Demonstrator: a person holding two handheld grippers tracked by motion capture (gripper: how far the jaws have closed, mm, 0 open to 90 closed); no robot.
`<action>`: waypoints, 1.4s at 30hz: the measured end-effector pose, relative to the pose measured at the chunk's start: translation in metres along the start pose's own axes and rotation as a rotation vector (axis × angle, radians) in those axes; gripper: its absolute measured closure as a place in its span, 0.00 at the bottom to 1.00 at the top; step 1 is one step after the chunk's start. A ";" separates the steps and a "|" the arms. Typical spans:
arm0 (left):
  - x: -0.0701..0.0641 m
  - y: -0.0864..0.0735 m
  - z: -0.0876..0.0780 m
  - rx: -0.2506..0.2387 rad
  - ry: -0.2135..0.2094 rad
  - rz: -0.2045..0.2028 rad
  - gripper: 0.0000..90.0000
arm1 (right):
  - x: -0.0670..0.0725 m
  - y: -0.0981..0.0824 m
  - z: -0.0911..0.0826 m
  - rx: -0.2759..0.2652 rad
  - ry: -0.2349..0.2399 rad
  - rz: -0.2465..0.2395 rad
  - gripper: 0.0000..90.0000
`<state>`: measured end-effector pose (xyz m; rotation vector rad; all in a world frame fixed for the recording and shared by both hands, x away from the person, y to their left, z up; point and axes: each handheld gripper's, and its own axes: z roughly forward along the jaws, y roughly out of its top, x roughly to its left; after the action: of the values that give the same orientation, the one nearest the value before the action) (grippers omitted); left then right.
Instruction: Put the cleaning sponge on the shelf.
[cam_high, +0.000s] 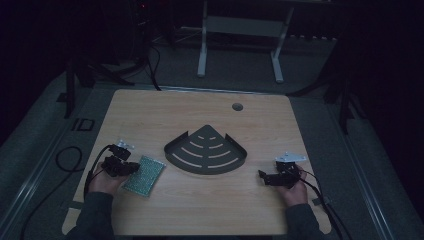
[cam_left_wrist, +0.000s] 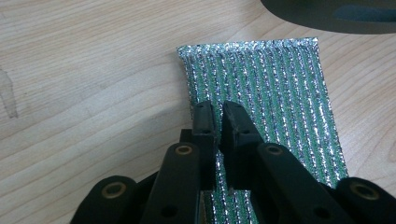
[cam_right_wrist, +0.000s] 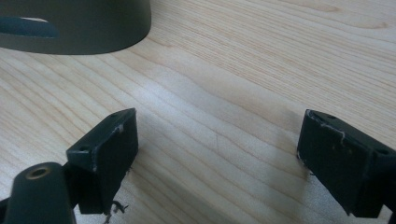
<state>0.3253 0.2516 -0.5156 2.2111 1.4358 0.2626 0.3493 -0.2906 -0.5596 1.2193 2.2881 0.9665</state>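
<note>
- Where my left hand (cam_high: 102, 181) rests at the near left of the bench (cam_high: 150, 112), I see the left tongs (cam_left_wrist: 219, 112) lying over the near end of a green and silver scouring pad (cam_high: 144, 175).
- Their jaws stand a narrow slit apart with nothing pinched between them; the pad lies flat on the wood under them.
- The pad sits just left of a dark fan-shaped corner rack (cam_high: 206, 151), close to its curved rim but apart from it.
- The rack lies mid-bench, its point turned away from me.
- At the near right, my right hand (cam_high: 295, 190) holds the right tongs (cam_right_wrist: 217, 140) spread wide over bare wood, gripping nothing, well apart from the pad.
</note>
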 end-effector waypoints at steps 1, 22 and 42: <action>0.000 0.000 0.000 0.000 0.000 0.000 0.92 | 0.000 0.000 0.000 0.000 0.000 0.000 0.13; 0.024 0.023 0.000 0.159 -0.121 -0.061 0.82 | 0.000 0.000 0.000 0.001 0.000 0.001 0.13; 0.039 0.035 0.011 0.293 -0.232 -0.082 0.83 | 0.000 0.000 0.000 0.000 0.000 0.000 0.13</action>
<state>0.3749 0.2717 -0.5115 2.3089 1.5069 -0.2413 0.3493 -0.2906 -0.5596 1.2187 2.2882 0.9667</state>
